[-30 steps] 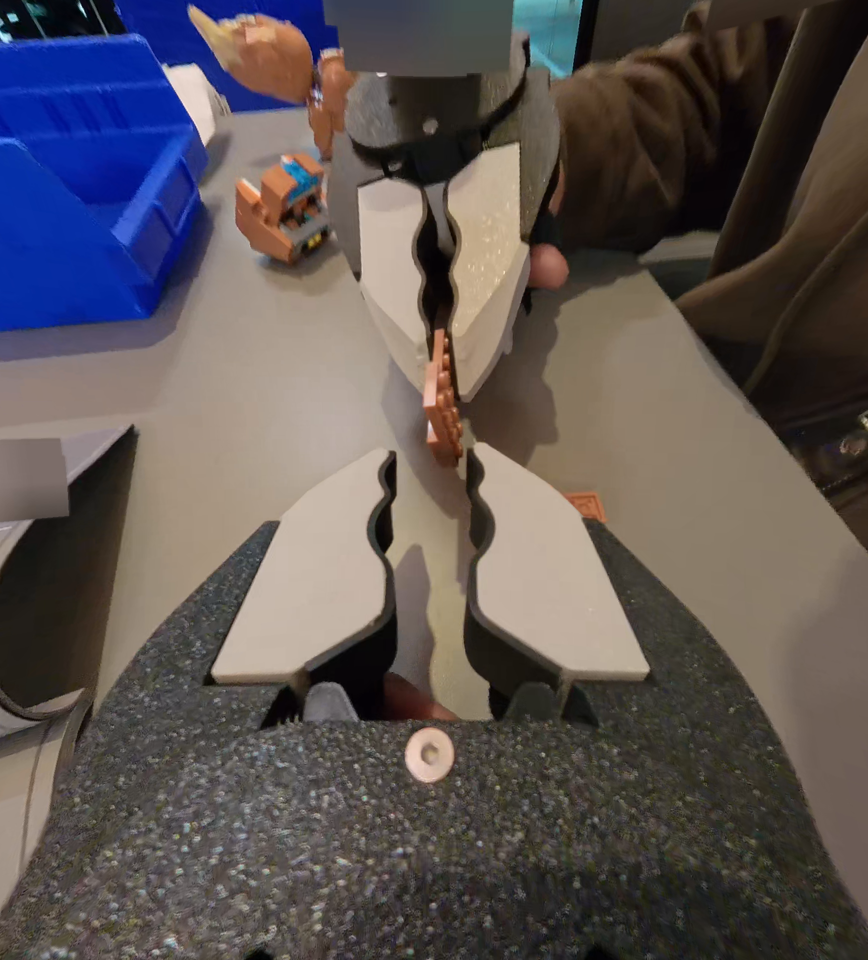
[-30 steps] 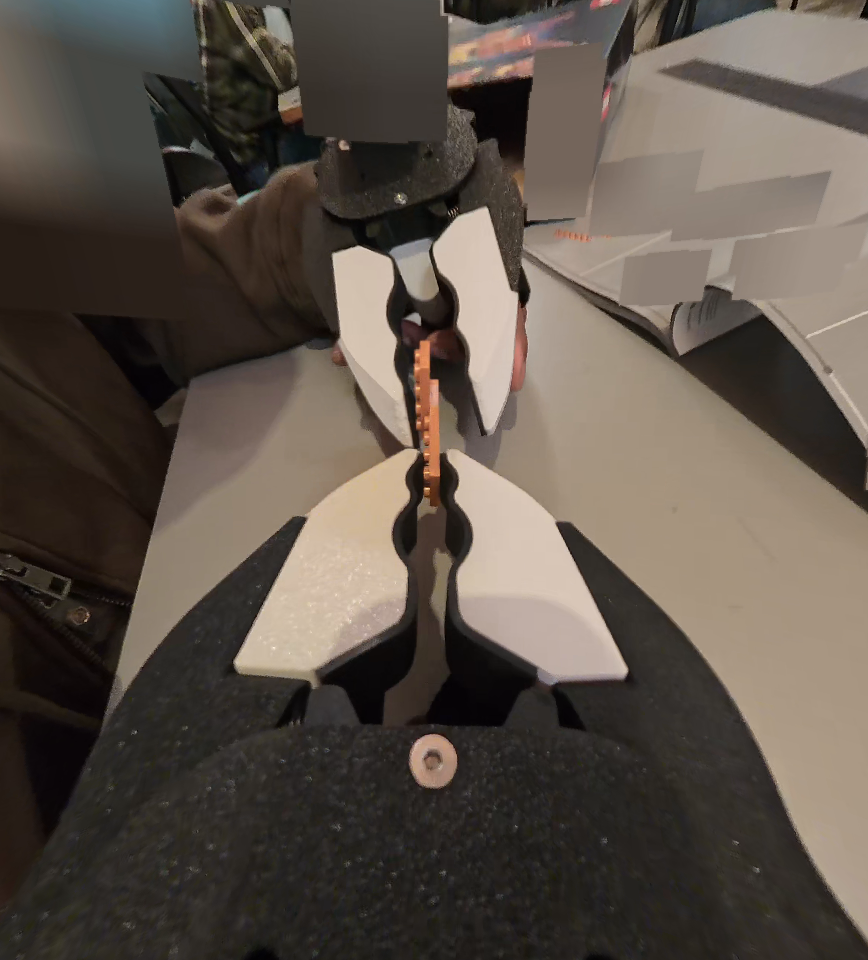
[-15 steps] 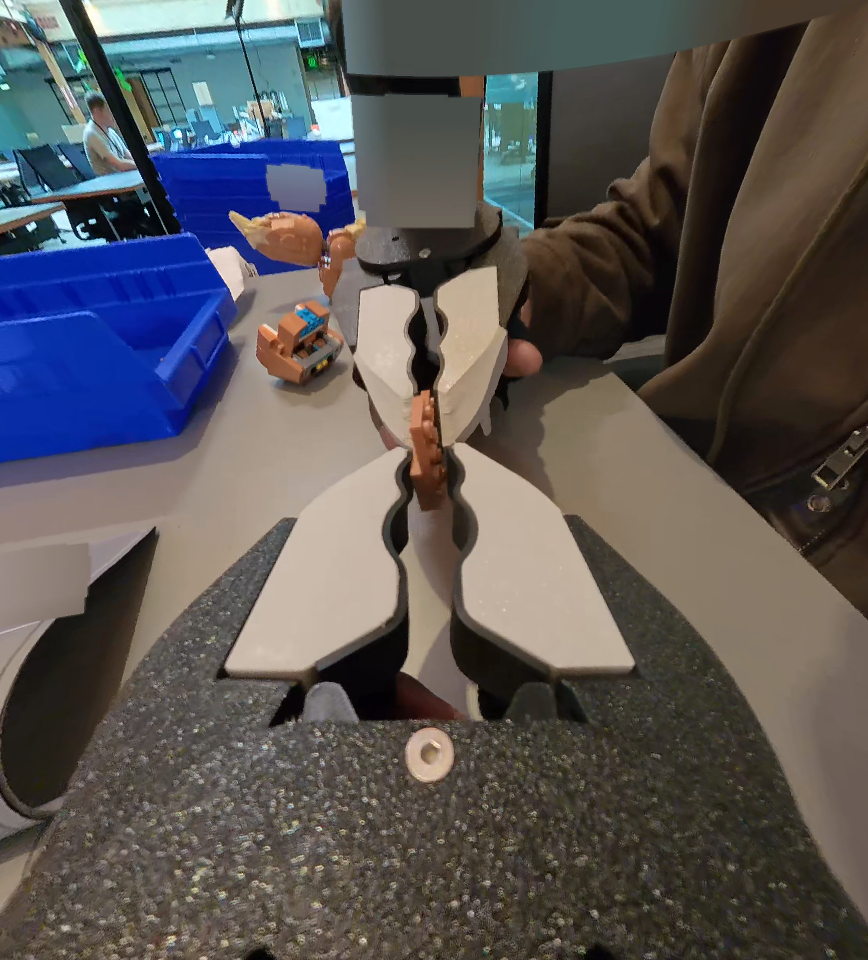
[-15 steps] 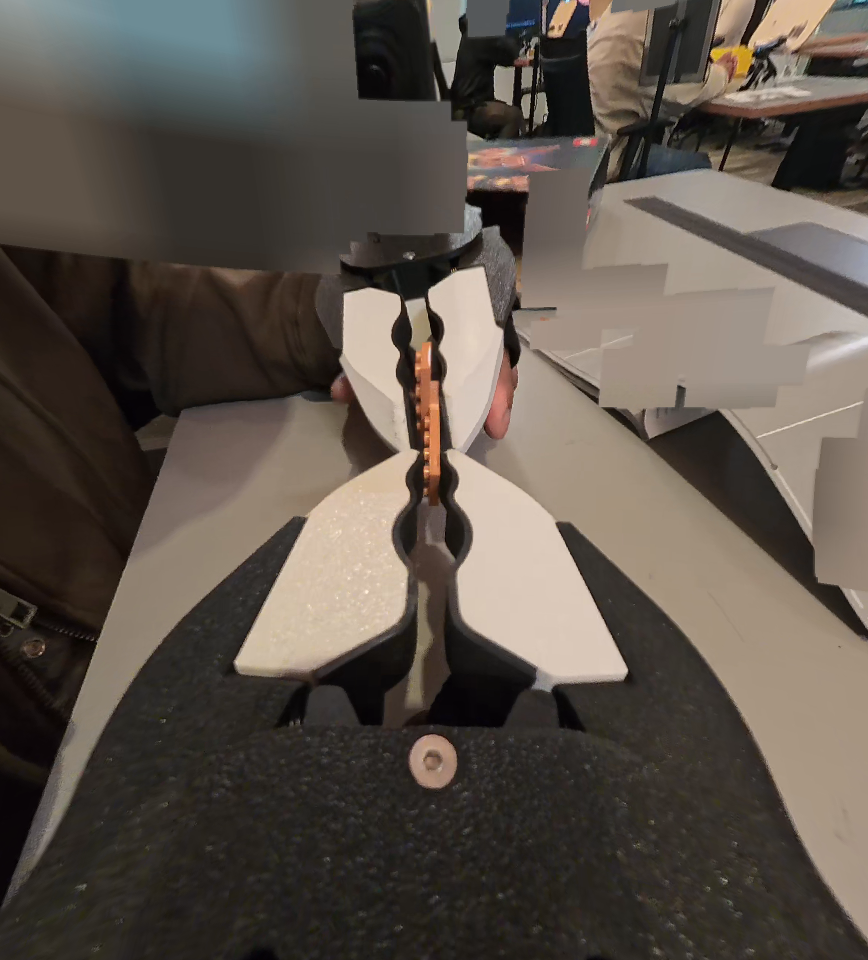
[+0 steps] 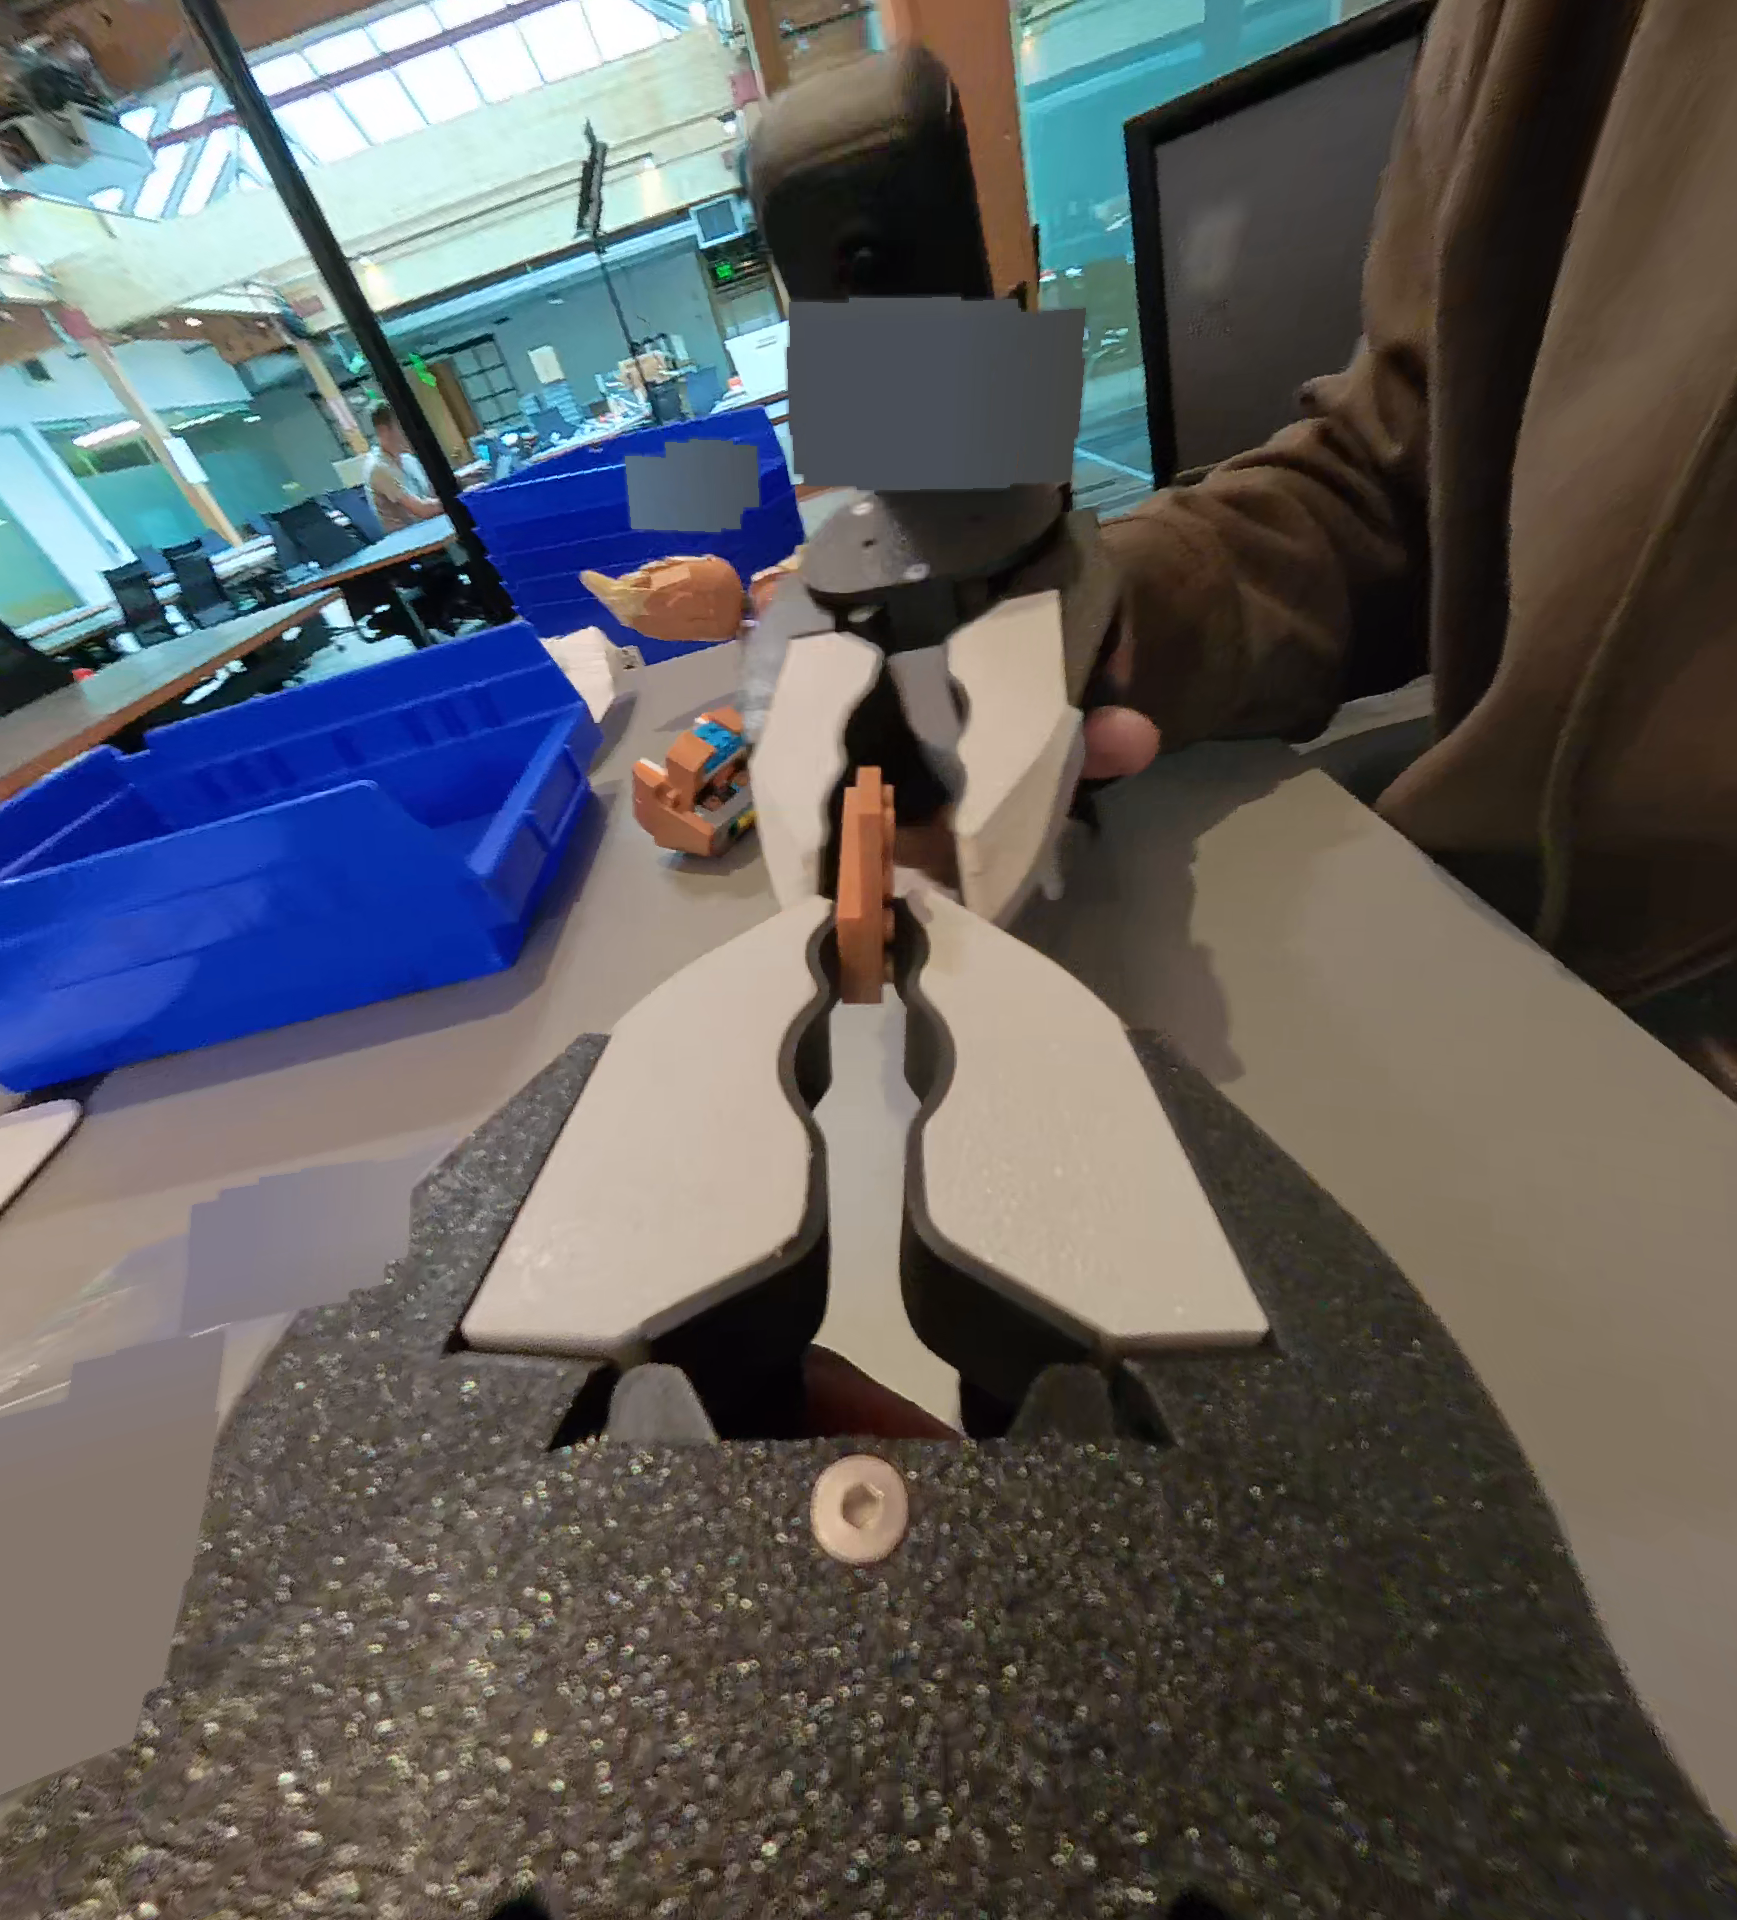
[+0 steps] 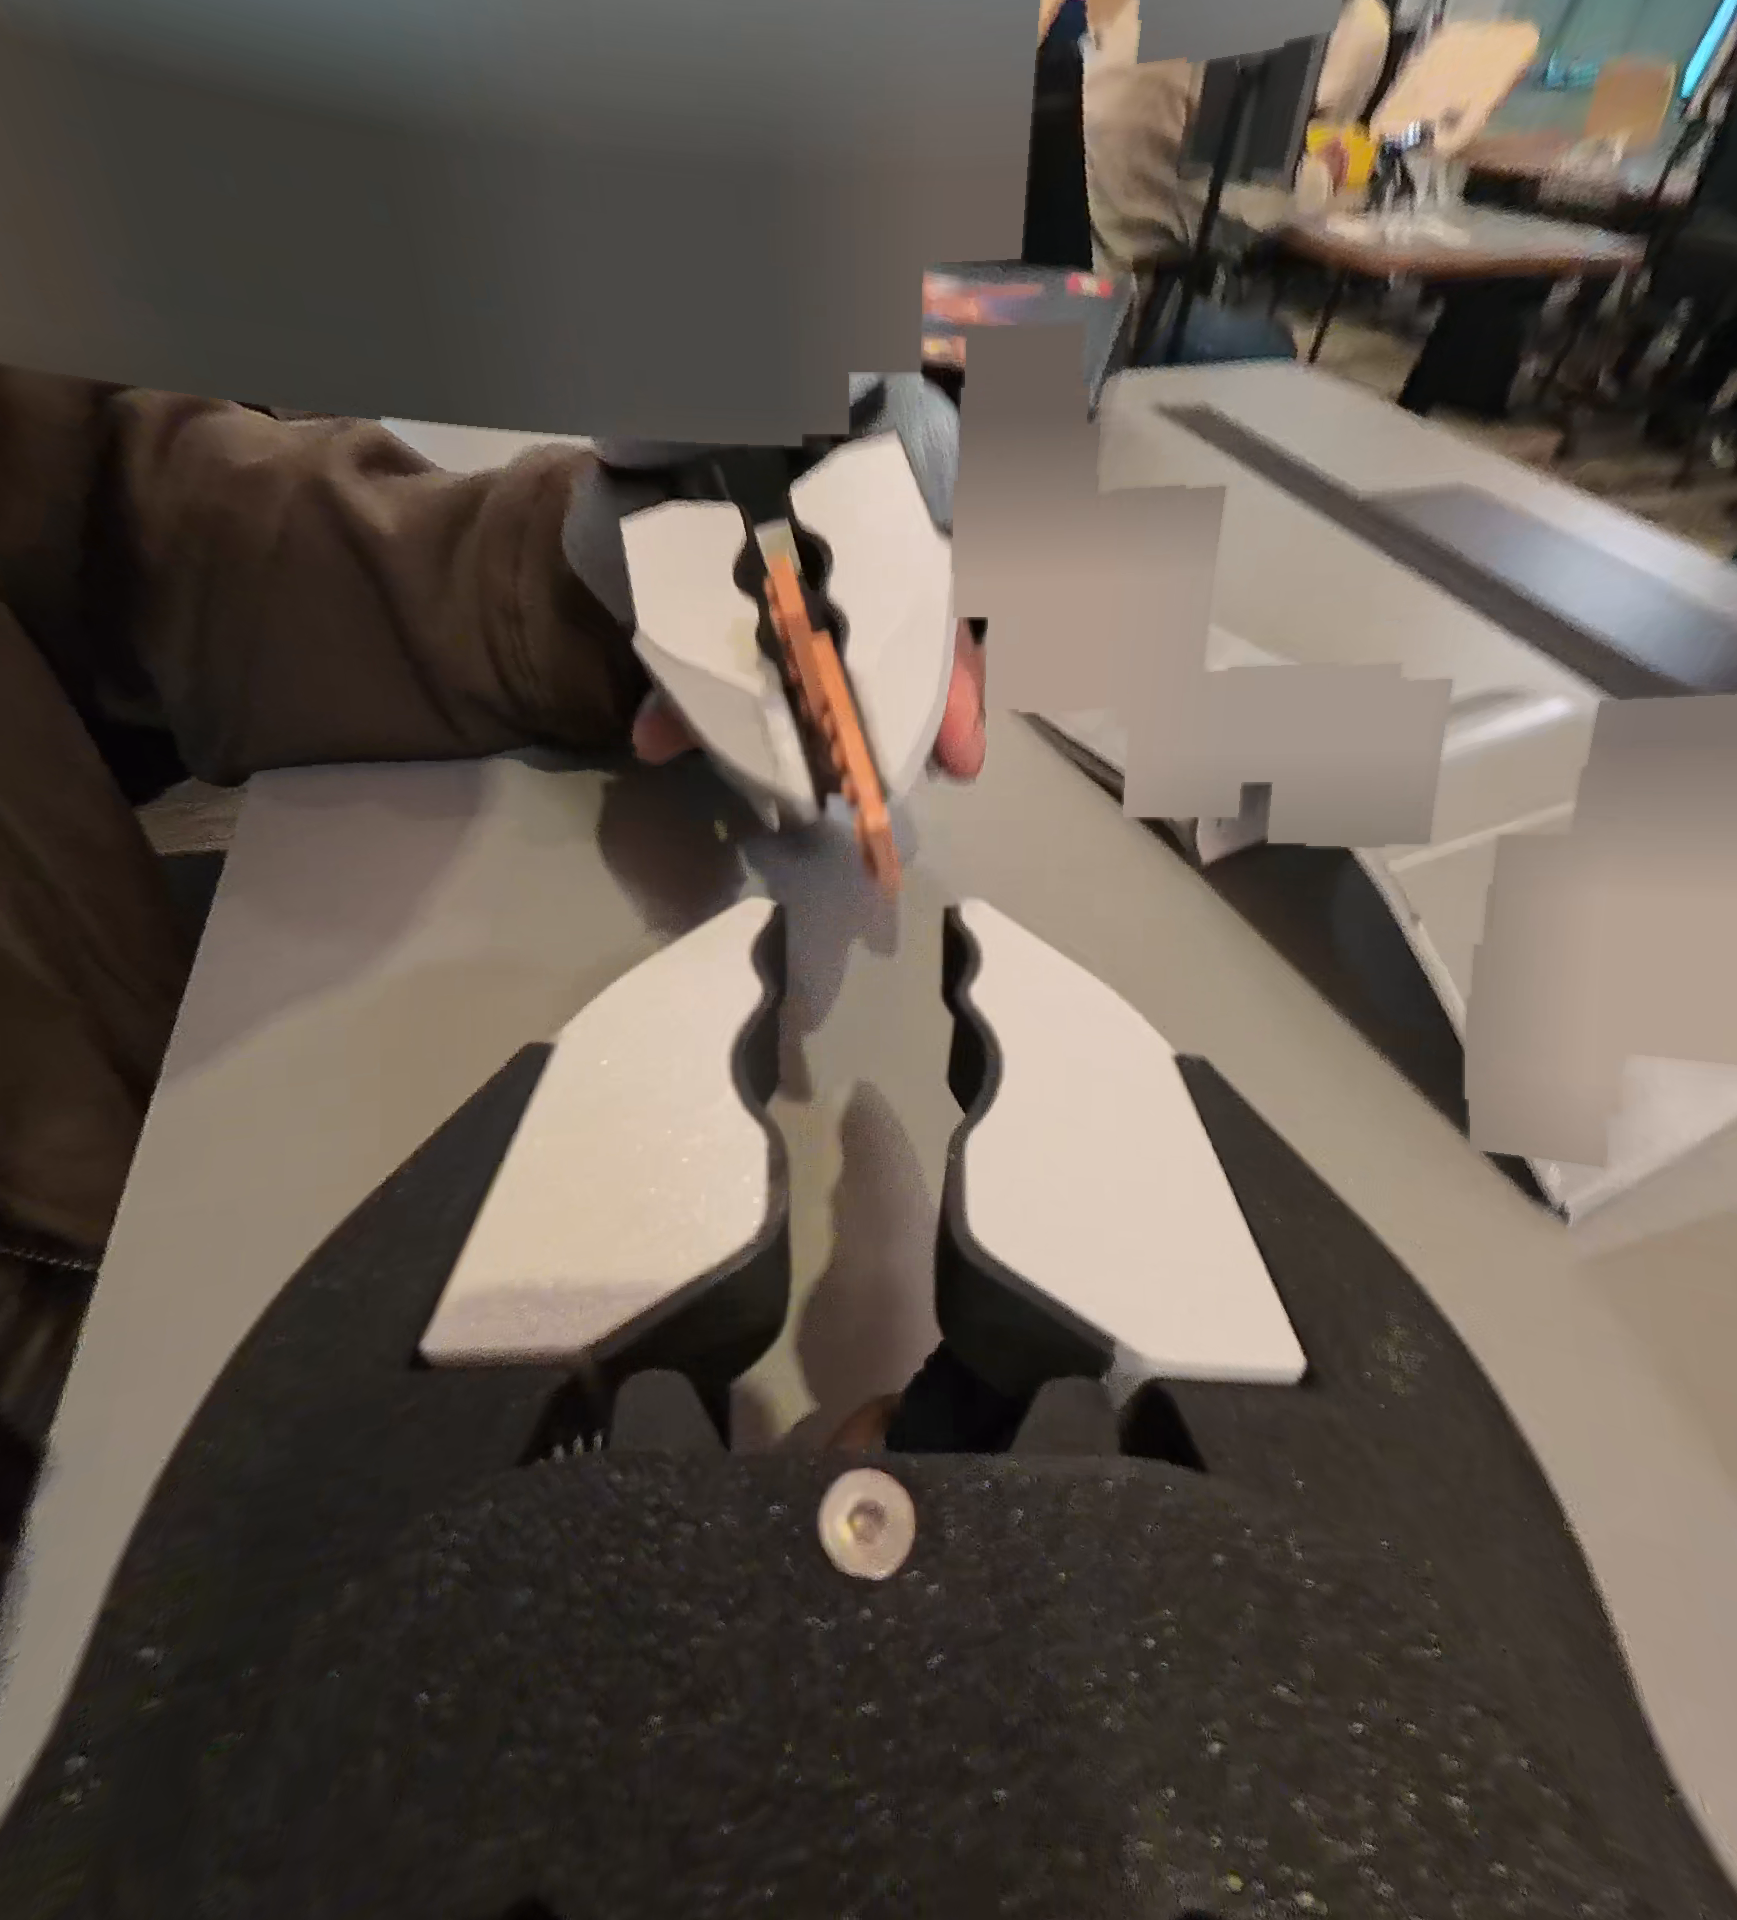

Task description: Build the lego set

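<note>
A thin orange-brown Lego plate (image 5: 864,894) stands on edge between the tips of my left gripper (image 5: 876,916), which is shut on it above the grey table (image 5: 1363,1039). My right gripper (image 5: 905,862) faces it tip to tip, with its jaws apart on either side of the plate's far end. In the right wrist view my right gripper (image 6: 864,920) is open and empty. Beyond it the left gripper (image 6: 838,810) holds the plate (image 6: 822,686), tilted a little.
A blue bin (image 5: 251,862) stands at the left, with more blue bins (image 5: 635,540) behind. A small brown Lego build (image 5: 698,790) and a brown figure (image 5: 677,597) sit past the grippers. A person's brown jacket (image 5: 1570,520) is at the right. A white box (image 6: 1363,582) lies beside the table. Both grippers' tips are close together, under 4 cm apart. My right tips are roughly 20 cm from the small brown Lego build (image 5: 698,790).
The right gripper, shut on the plate before, has opened and let go. The left gripper has closed on the plate and now holds it alone. Both grippers rose from the table.
</note>
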`<act>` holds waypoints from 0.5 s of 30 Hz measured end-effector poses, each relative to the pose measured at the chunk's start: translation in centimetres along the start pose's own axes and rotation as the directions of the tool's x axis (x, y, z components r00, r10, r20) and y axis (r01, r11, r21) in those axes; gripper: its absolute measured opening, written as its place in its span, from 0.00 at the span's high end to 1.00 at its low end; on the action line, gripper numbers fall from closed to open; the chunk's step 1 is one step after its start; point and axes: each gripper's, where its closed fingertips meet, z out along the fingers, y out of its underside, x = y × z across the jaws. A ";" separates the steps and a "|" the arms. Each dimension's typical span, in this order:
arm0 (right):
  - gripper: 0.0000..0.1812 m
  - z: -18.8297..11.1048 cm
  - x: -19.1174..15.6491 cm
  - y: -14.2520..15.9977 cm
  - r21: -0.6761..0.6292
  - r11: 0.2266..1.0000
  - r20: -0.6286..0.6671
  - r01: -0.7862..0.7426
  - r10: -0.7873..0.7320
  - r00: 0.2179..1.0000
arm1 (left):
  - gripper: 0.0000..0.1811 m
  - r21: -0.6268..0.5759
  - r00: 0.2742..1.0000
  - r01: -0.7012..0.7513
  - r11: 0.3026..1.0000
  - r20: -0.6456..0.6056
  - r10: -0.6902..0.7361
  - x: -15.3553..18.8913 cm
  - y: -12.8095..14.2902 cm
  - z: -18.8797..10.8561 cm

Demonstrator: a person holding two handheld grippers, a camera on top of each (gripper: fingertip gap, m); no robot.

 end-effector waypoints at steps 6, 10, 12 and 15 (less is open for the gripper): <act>0.77 0.1 -3.0 4.1 -0.267 0.953 -0.071 -0.140 0.126 0.990 | 0.95 -0.105 0.991 -0.018 0.994 0.127 0.031 -2.4 1.1 -0.8; 0.75 1.2 -5.1 7.1 -0.486 0.861 -0.180 -0.150 0.069 0.981 | 0.95 -0.183 0.983 -0.024 0.983 0.173 0.056 -3.1 2.4 -0.4; 0.74 1.7 -6.0 7.3 -0.516 0.844 -0.219 -0.145 0.033 0.975 | 0.95 -0.225 0.979 -0.028 0.974 0.188 0.071 -3.3 3.1 -0.4; 0.76 2.6 -6.5 6.9 -0.512 0.852 -0.272 -0.106 -0.044 0.961 | 0.95 -0.256 0.975 -0.025 0.966 0.208 0.080 -3.6 3.4 -0.4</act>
